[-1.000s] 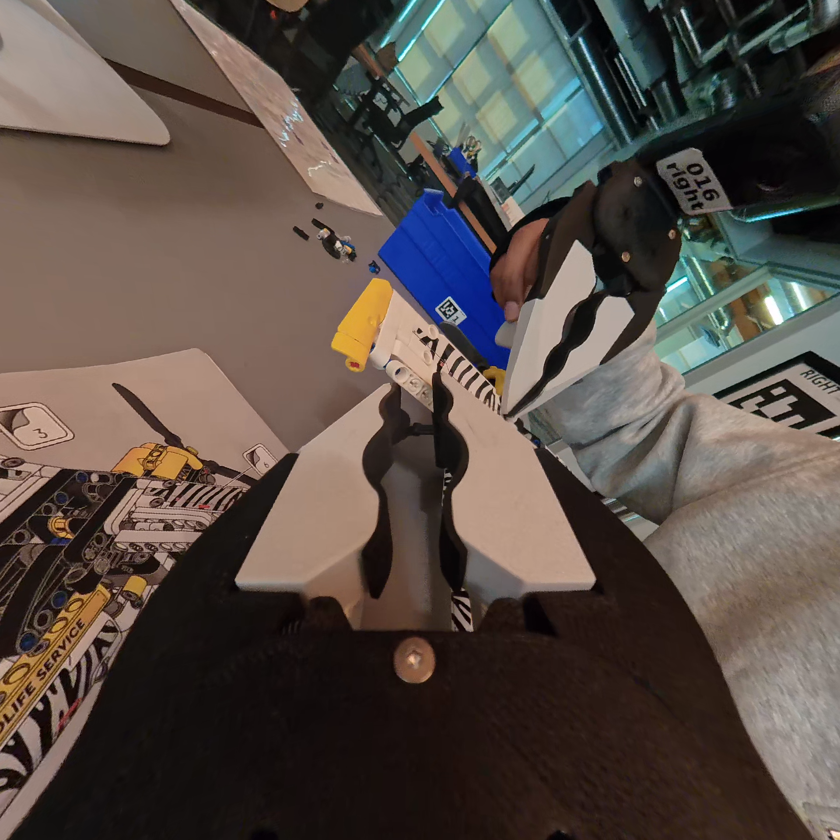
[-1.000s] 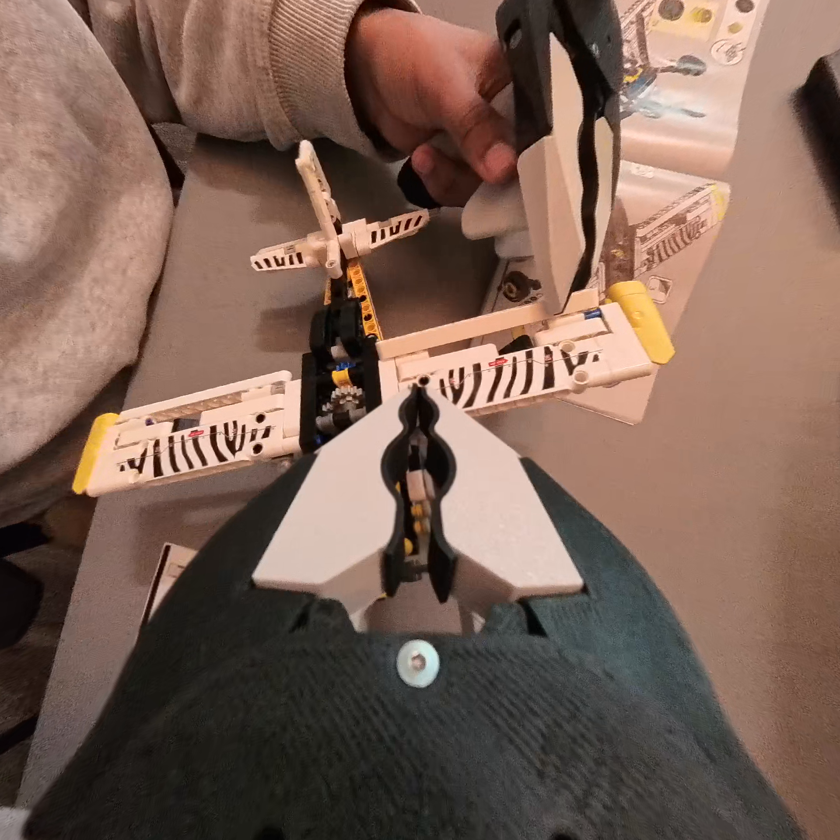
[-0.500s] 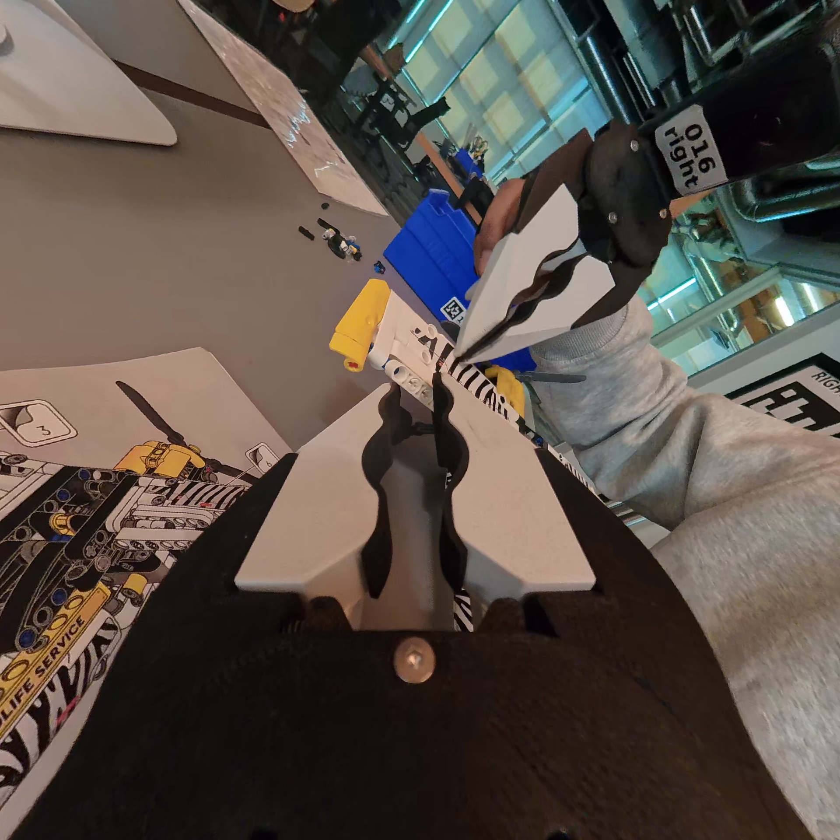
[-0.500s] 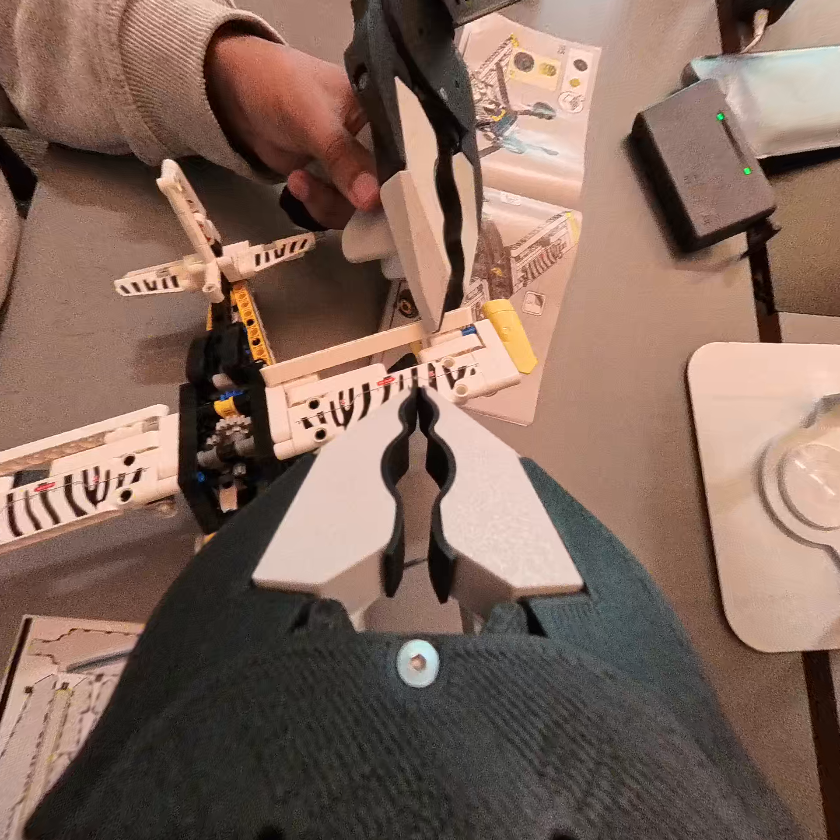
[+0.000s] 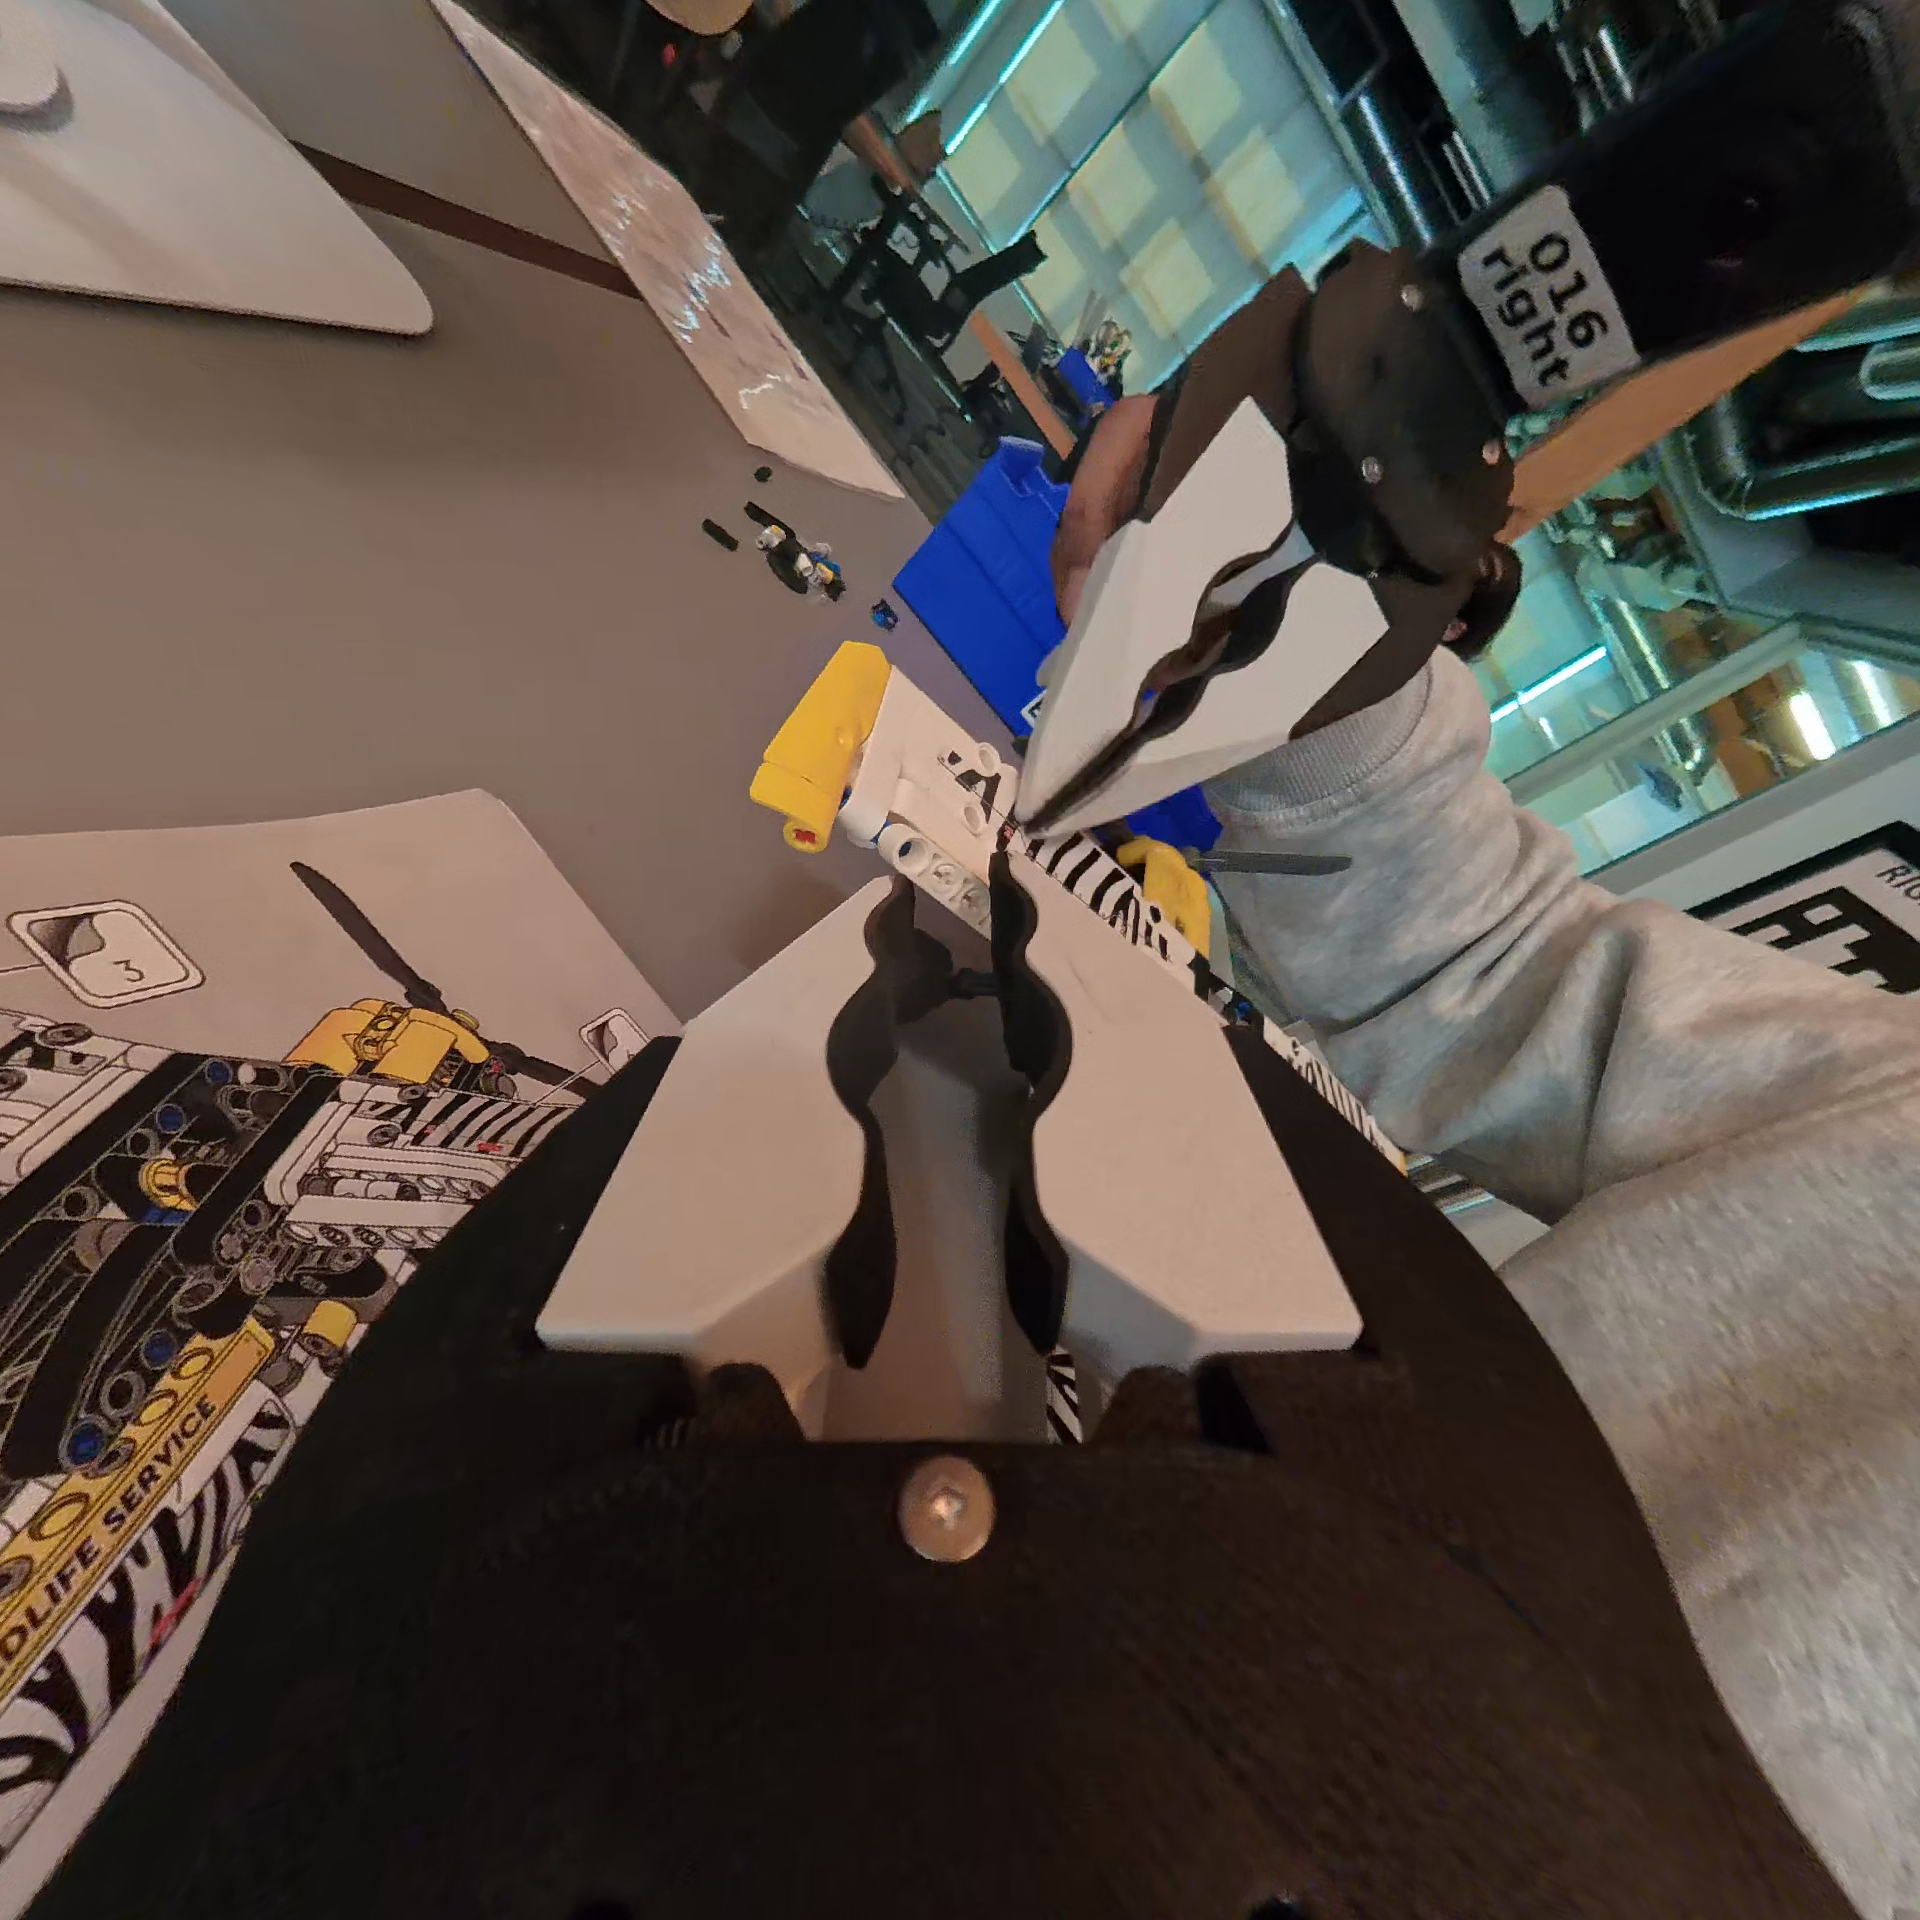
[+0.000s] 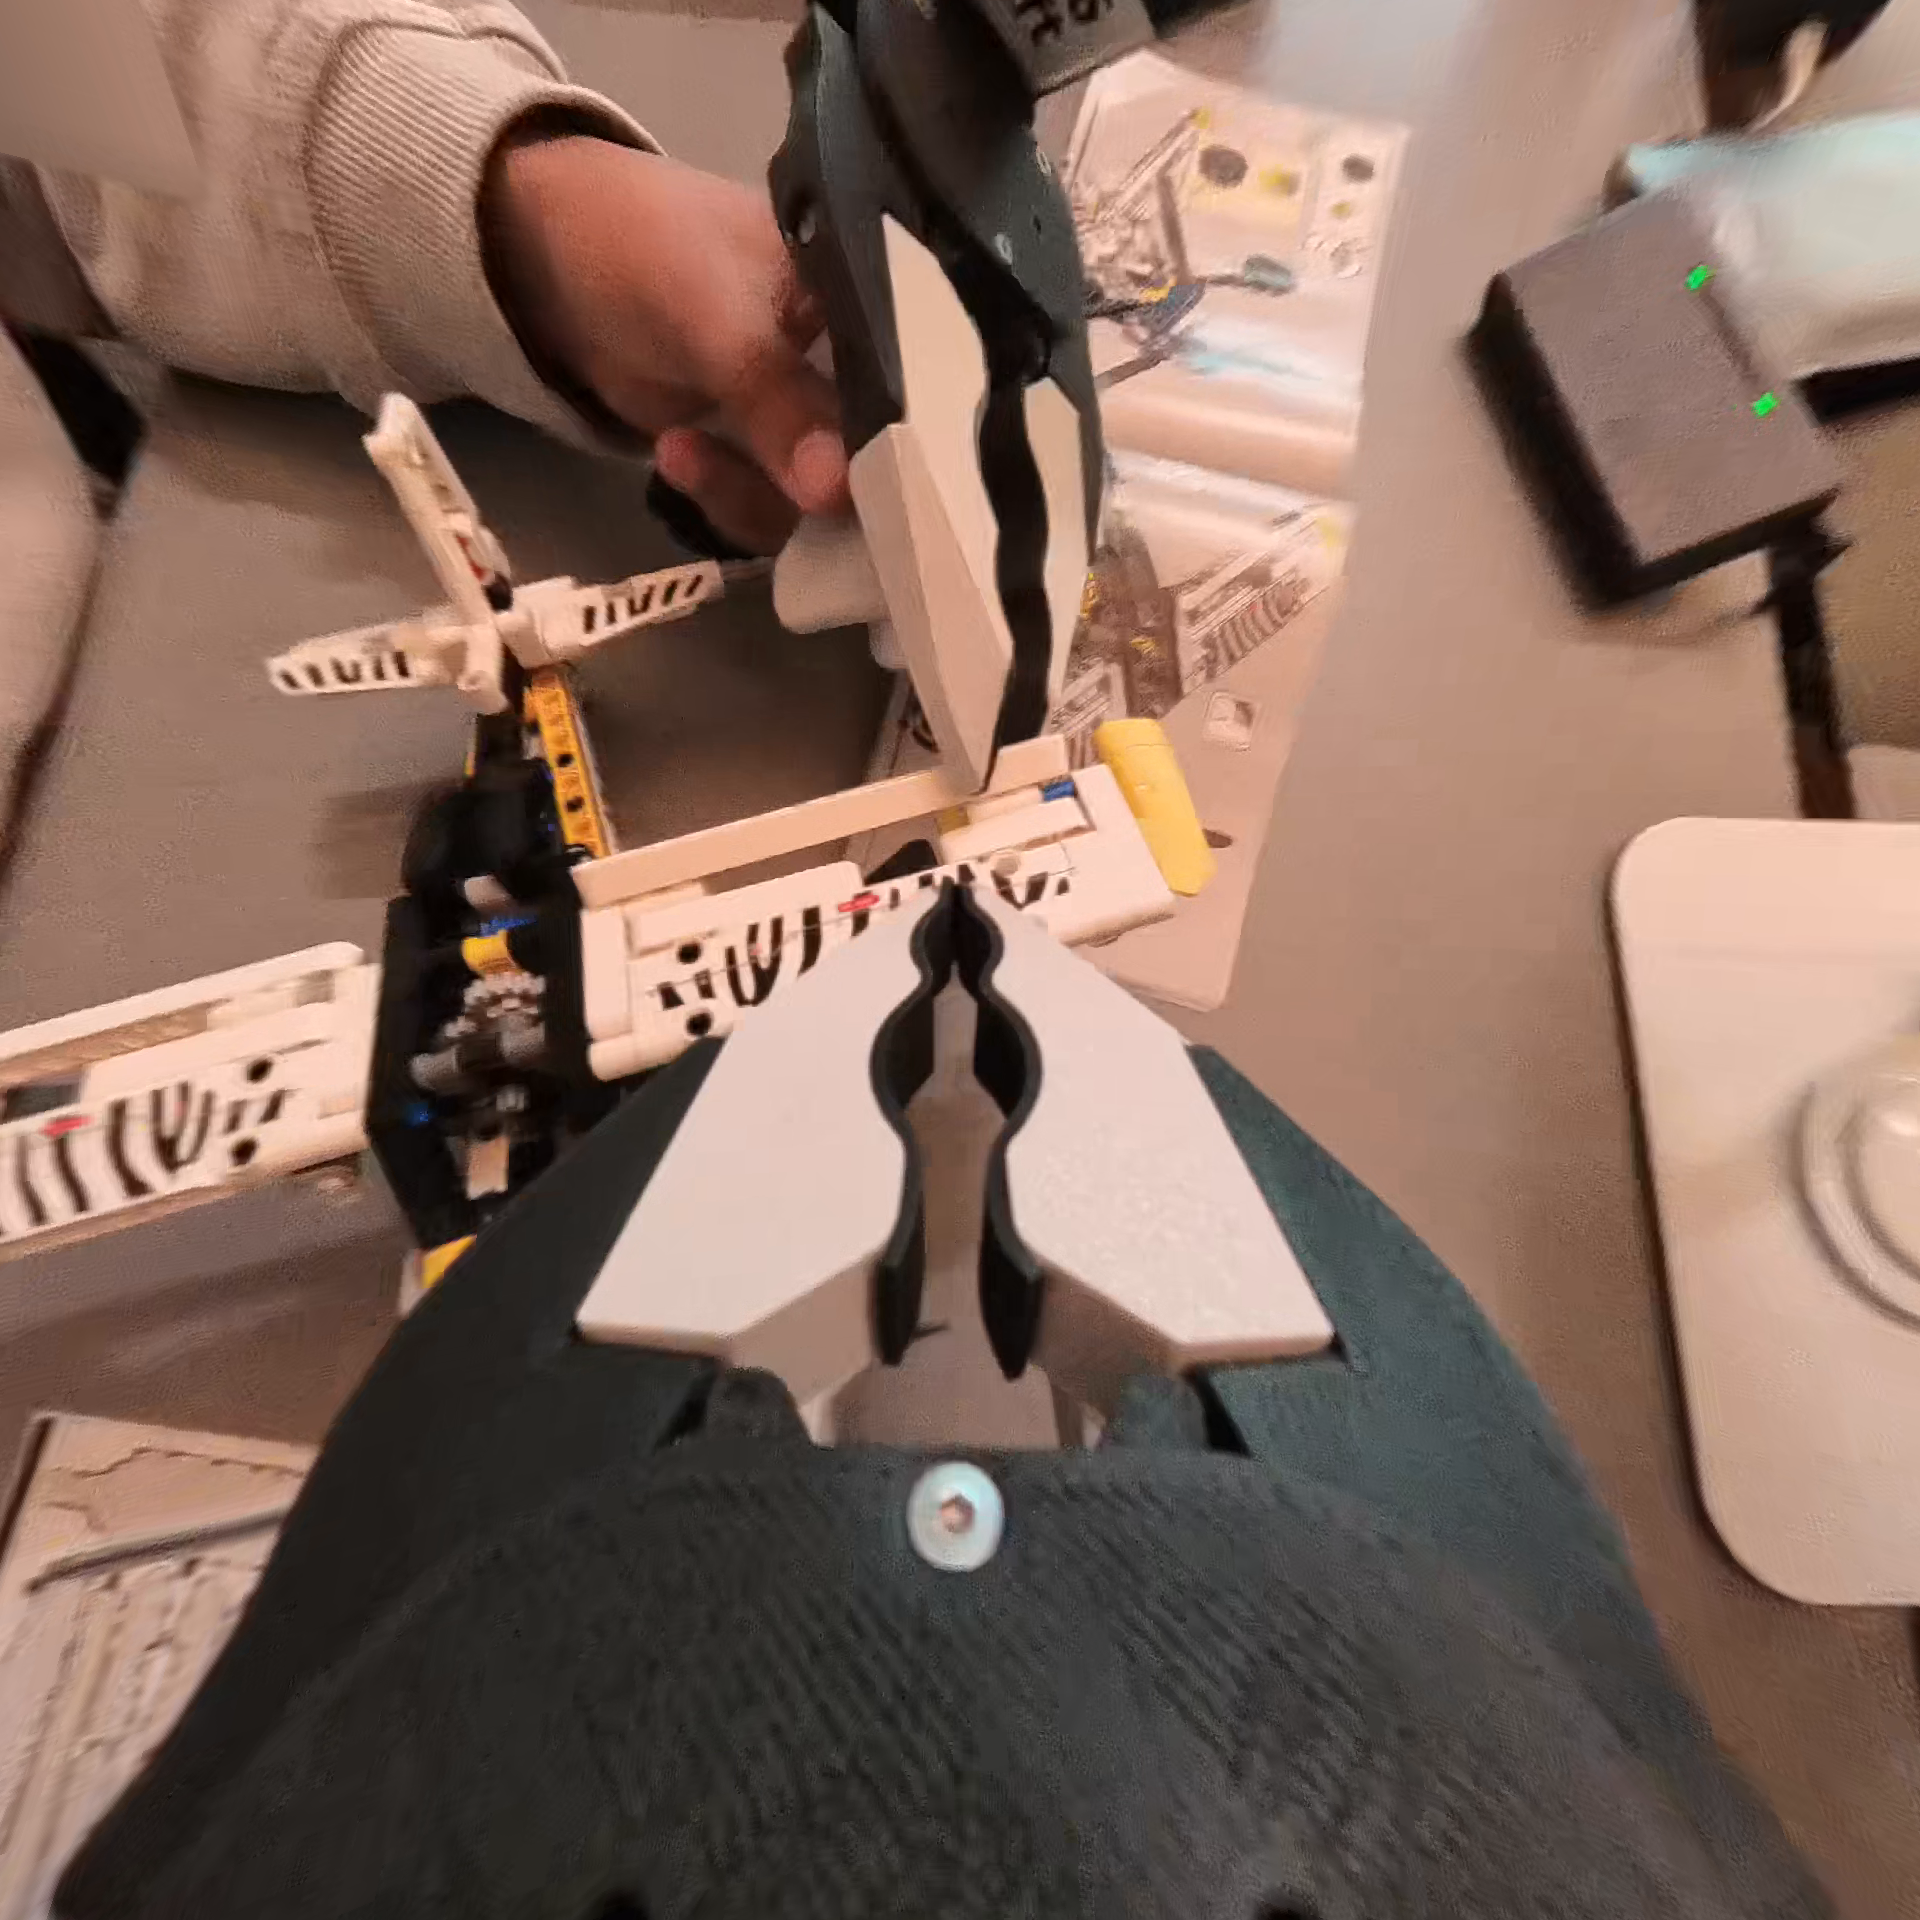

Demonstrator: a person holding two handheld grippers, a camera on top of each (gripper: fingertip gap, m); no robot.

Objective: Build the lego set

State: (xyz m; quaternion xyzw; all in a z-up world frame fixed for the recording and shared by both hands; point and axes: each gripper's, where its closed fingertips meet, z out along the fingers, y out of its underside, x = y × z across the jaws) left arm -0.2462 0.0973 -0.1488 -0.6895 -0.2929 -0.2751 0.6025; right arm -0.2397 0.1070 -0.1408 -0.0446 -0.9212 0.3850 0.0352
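Right gripper (image 6: 954,906) now farther along wing (image 6: 831,914).

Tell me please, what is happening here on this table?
A person is building a lego plane with two hand-held grippers. The left gripper is shut on the white bar along the wing's rear edge, near the yellow tip. The right gripper, jaws closed and holding nothing, has its tip at the striped wing. The instruction booklet lies open beside it.
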